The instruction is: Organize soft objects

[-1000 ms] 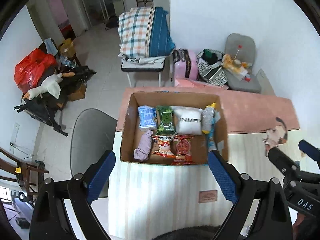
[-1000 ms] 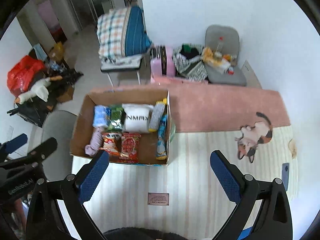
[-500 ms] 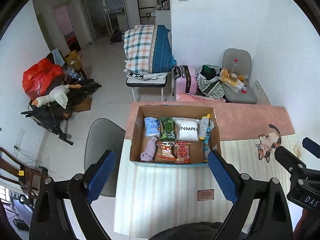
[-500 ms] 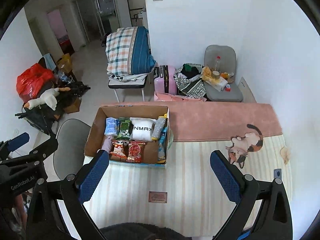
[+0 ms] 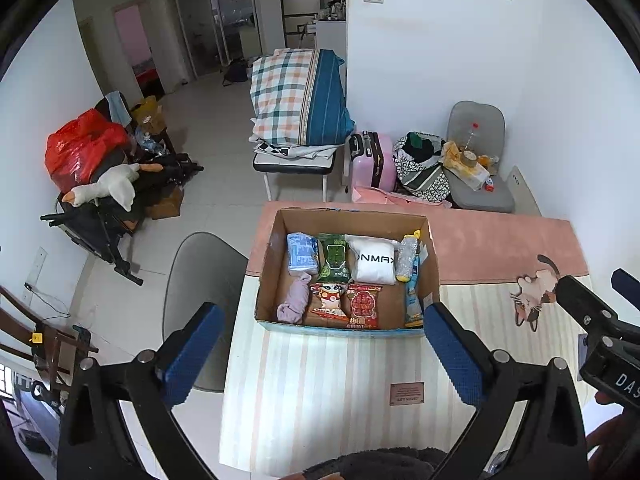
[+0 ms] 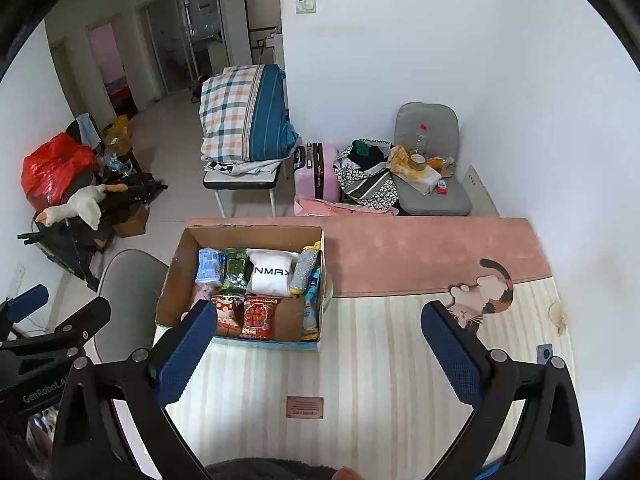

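With both hand-held grippers (image 5: 320, 344) (image 6: 316, 344) spread empty high above the cardboard box (image 5: 344, 216), a misjudged descent could crush the snack packets (image 5: 346, 304).

Brown cardboard box (image 5: 434, 264). Inside: white pouch (image 5: 374, 265) with black letters, dark green packet (image 5: 335, 258), light blue pack (image 5: 303, 253), lilac cloth (image 5: 295, 303), two red snack bags (image 5: 362, 306). Mat (image 5: 320, 392): cream with pale pink stripes, pink band at far end, calico cat print (image 5: 534, 298). Left gripper (image 5: 320, 354) black, blue pads. Bedding bundle (image 5: 298, 98) plaid plus teal. Suitcase (image 5: 378, 160) pink. Bag (image 5: 80, 148) red.
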